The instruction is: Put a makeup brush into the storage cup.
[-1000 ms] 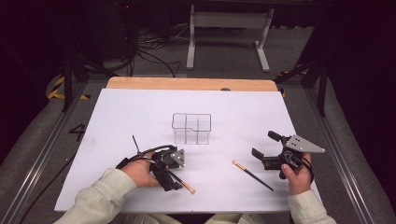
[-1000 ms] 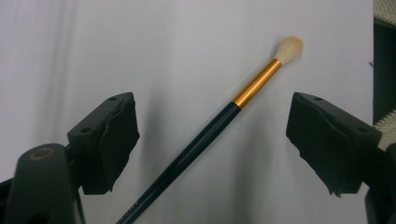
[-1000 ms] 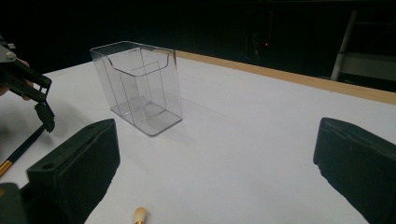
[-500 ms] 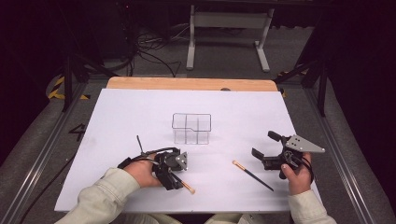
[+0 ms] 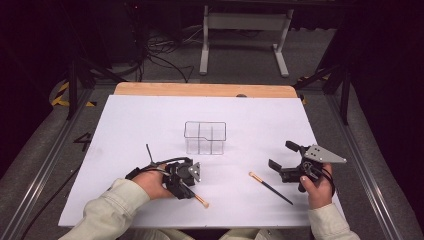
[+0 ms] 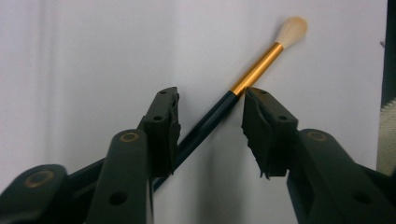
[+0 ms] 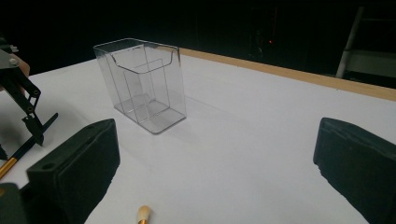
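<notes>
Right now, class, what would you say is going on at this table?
A person holds a gripper in each hand over a white table. The left gripper straddles a makeup brush lying flat; its jaws have just been closing, with a gap left beside the handle. The right gripper is open, with a second brush lying beside it. A clear divided organizer stands empty mid-table.

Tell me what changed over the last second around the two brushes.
The left gripper has just been closing its jaws around the near brush; the handle lies between them, but the right pad has not yet met it. Both hands, the second brush, the clear organizer and the open right gripper stayed put.
</notes>
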Tool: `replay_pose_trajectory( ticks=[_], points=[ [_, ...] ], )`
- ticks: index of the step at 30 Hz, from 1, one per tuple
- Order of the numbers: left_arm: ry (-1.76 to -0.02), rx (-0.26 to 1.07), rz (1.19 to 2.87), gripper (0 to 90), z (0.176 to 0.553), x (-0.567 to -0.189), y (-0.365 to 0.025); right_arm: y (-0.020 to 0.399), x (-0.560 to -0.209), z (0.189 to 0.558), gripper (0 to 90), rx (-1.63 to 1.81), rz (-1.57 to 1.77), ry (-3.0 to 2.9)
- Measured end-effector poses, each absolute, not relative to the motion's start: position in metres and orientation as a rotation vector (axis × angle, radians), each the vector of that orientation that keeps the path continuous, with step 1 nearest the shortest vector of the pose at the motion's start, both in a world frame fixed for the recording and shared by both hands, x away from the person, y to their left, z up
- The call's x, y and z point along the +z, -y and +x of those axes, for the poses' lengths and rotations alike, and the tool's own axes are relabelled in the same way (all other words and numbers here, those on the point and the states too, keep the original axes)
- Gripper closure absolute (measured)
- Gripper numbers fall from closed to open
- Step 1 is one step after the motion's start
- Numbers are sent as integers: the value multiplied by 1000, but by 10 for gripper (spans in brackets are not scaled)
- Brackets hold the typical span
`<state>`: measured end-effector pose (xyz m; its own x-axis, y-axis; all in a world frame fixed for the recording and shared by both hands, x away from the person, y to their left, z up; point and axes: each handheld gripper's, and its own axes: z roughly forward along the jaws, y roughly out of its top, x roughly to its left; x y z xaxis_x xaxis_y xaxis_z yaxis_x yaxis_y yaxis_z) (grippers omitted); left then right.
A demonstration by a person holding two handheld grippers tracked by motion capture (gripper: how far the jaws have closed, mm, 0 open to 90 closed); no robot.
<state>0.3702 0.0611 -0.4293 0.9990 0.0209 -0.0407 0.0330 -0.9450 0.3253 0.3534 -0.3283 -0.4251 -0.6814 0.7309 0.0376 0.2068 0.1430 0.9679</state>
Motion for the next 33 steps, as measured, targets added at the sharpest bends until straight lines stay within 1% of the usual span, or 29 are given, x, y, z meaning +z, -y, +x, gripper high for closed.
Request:
replay_pose_trajectory(
  ticks=[3,7,12,20,25,33],
  points=[
    [-45,-22,2838,637,369,-428,-58,329,-425,353,11,1562,900,-1978],
    [-57,-9,2856,665,368,-427,-56,329,-425,353,12,1560,905,-1983],
    [-61,-15,2868,816,367,-426,-57,329,-426,354,12,1559,900,-1988],
    [-100,-11,2880,824,366,-426,-55,329,-426,353,12,1557,904,-1990],
    [-109,-36,2883,824,367,-424,-56,329,-426,354,12,1553,904,-1988],
    [-111,-47,2829,824,367,-409,-60,330,-426,354,12,1554,909,-1986]
  ],
)
